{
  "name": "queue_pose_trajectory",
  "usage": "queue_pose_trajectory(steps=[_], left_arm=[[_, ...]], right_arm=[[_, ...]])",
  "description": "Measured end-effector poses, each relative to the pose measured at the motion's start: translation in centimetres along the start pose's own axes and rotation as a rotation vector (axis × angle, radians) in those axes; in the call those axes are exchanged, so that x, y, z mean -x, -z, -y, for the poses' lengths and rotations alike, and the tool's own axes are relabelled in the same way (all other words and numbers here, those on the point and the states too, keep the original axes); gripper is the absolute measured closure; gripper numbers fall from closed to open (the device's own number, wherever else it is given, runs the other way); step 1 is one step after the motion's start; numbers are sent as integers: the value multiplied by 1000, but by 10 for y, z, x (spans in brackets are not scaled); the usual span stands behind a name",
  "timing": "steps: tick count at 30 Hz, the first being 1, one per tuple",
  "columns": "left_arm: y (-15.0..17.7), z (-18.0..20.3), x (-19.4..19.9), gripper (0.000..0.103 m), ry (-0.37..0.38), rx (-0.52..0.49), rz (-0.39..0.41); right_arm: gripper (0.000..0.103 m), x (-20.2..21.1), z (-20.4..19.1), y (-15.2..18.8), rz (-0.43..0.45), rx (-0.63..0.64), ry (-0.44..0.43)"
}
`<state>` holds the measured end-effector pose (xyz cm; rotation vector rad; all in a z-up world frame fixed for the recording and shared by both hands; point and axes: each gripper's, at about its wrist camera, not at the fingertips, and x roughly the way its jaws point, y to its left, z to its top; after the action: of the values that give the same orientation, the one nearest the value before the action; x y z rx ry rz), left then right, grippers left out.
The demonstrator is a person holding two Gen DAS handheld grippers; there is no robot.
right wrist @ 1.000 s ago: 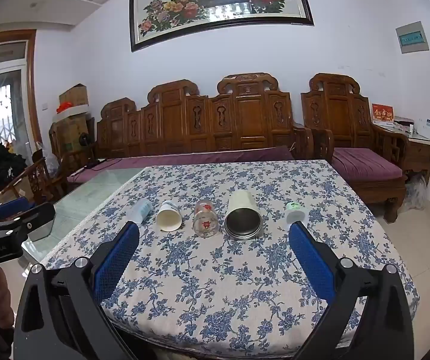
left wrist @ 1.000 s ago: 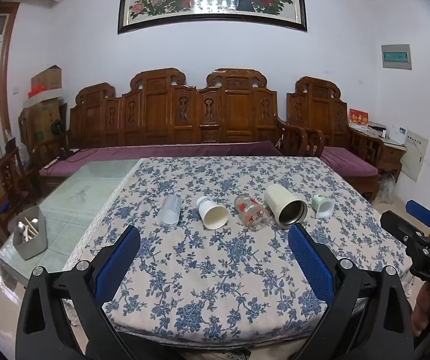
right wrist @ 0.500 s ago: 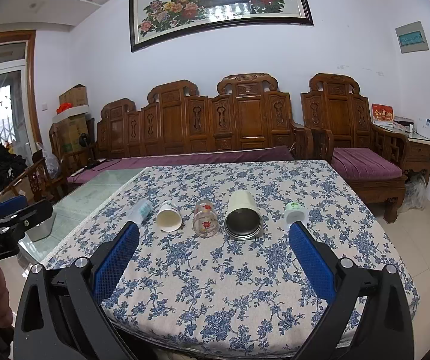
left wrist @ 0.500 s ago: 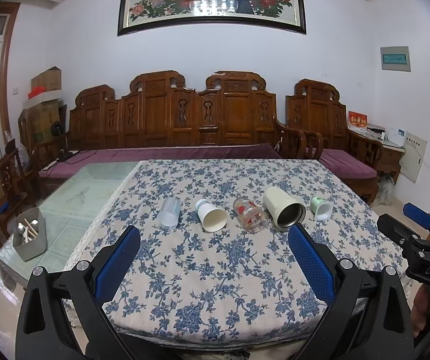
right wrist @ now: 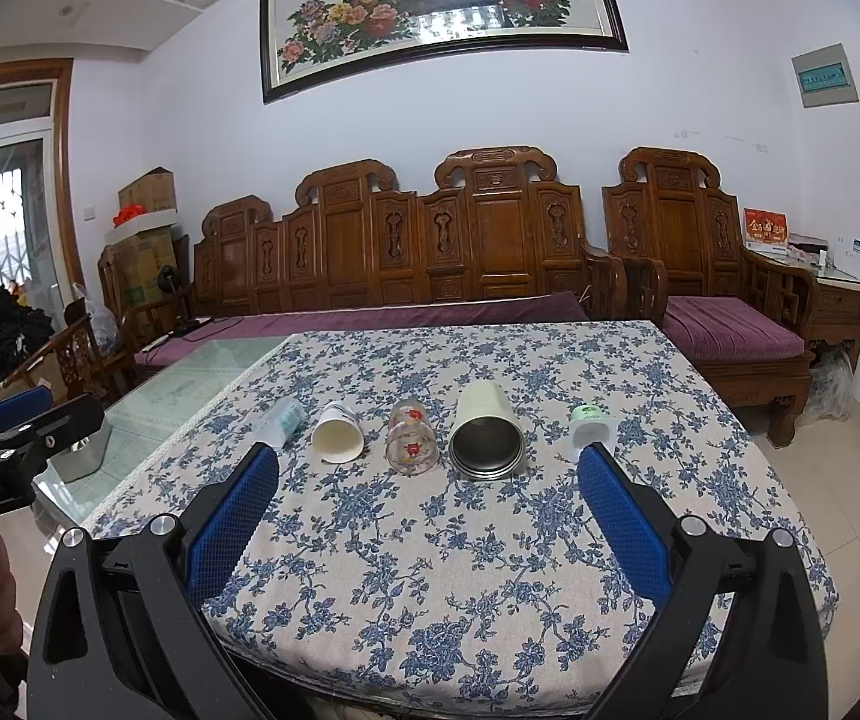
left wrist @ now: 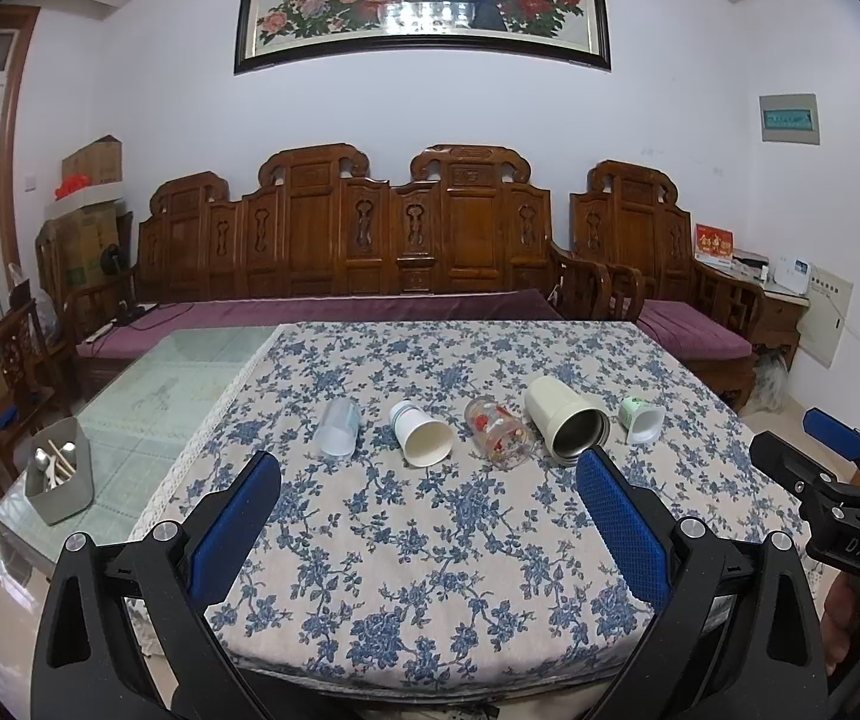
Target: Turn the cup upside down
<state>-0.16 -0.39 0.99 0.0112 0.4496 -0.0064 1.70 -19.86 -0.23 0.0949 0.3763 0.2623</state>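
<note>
Cups (right wrist: 412,441) lie on their sides in a row on my table (right wrist: 490,570), both grippers (left wrist: 427,495) (right wrist: 430,489) wide open, so I would pinch the light paper cup (left wrist: 421,435) softly round its middle.

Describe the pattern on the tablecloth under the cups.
Blue flowers on a pale beige tablecloth, clearest in the right wrist view.
</note>
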Motion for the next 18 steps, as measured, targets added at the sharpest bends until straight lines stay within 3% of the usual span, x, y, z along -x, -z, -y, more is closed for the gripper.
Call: queue_pose_trajectory(steps=[18], left_arm=[[0, 1, 1, 8, 3, 2, 4]], right_arm=[[2, 0, -1, 0, 1, 2, 0]])
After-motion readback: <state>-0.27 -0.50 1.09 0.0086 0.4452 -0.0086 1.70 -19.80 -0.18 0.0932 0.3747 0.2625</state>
